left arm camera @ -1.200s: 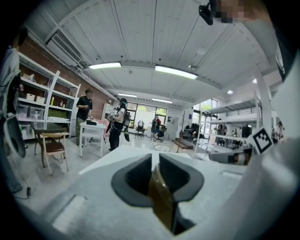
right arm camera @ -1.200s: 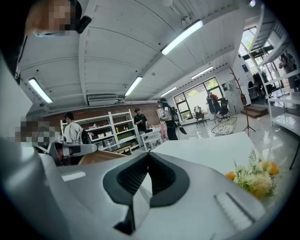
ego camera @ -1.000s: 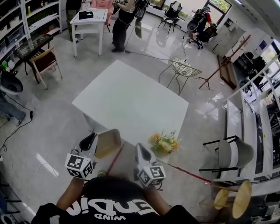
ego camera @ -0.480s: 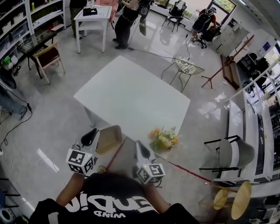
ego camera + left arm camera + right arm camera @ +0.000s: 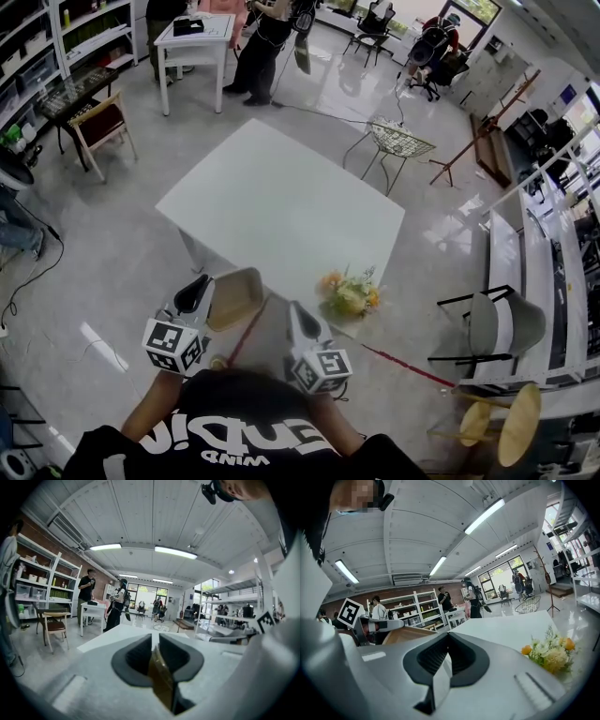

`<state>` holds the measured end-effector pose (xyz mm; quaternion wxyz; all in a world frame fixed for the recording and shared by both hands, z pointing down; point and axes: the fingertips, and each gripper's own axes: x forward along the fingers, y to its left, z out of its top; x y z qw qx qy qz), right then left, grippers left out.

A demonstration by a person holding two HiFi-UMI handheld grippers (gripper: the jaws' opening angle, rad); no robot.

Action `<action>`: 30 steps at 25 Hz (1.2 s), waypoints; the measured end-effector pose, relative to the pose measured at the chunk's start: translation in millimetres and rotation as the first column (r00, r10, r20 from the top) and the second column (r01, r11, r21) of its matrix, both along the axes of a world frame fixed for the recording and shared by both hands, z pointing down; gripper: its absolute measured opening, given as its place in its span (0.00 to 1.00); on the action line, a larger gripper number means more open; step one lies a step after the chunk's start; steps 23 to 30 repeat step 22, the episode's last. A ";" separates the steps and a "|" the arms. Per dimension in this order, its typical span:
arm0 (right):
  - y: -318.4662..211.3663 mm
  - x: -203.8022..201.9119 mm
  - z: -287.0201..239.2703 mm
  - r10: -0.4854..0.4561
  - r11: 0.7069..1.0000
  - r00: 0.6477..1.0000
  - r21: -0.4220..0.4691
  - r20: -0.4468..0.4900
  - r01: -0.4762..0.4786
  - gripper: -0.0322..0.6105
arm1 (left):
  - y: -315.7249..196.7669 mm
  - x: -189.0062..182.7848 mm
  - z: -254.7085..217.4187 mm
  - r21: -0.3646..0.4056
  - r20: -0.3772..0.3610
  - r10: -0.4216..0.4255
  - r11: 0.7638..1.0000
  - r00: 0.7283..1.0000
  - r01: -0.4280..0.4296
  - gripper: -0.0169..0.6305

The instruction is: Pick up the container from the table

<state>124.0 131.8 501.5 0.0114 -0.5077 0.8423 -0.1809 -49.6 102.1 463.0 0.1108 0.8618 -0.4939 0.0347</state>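
The container (image 5: pixel 235 298) is a shallow tan tray held in the air just off the near edge of the white table (image 5: pixel 281 211). My left gripper (image 5: pixel 201 290) is shut on its rim. In the left gripper view the brown rim (image 5: pixel 162 679) is pinched between the dark pads (image 5: pixel 136 656) of the left gripper (image 5: pixel 155 641). My right gripper (image 5: pixel 299 315) hovers to the right of the container, shut with nothing in it. From the right gripper view the container (image 5: pixel 405 634) shows at the left, past the closed jaws of the right gripper (image 5: pixel 448 637).
A bunch of yellow and white flowers (image 5: pixel 351 296) lies at the table's near right corner, also in the right gripper view as flowers (image 5: pixel 551 653). A wire chair (image 5: pixel 396 143) stands beyond the table, a wooden chair (image 5: pixel 98 127) and shelves at the left. People stand by a small white table (image 5: pixel 192 37).
Both grippers and the held container have drifted only slightly against the table. The left jaws stay on the rim and the right jaws stay closed.
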 end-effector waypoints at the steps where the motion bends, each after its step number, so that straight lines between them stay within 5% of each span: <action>1: 0.4 -0.7 -0.2 0.001 1.000 1.000 -0.003 0.001 -0.001 0.05 | -0.1 -0.6 -0.1 0.001 -0.001 0.001 1.000 1.000 -0.001 0.10; 30: -1.9 3.8 -6.4 -0.001 1.000 1.000 0.005 0.008 0.001 0.05 | -0.9 5.9 -3.5 0.014 -0.010 0.009 1.000 1.000 -0.008 0.10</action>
